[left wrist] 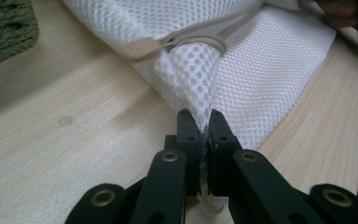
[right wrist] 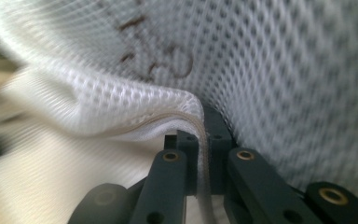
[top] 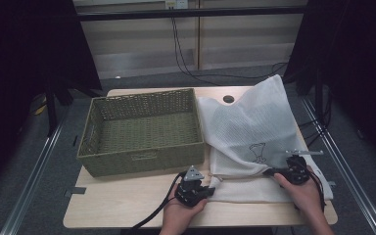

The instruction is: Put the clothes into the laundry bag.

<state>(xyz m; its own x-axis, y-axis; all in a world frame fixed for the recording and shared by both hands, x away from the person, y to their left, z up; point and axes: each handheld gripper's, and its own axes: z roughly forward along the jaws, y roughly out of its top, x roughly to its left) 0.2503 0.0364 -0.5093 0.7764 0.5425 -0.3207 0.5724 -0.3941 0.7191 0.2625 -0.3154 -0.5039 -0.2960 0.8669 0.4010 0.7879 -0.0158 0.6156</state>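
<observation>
Partly blurred, the white mesh laundry bag [top: 254, 132] is clamped by left gripper [left wrist: 204, 122] and right gripper [right wrist: 204, 122]; its brown print [right wrist: 168, 56] stays illegible.

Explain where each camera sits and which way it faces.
High view: above the person's side, looking forward and down on the table, the basket and the mesh bag; both hands with the left tongs and the right tongs.
Left gripper view: on the left tongs, looking along their jaws, shut on the mesh bag.
Right gripper view: on the right tongs, shut on the bag's edge.
All three views share the mesh bag.
</observation>
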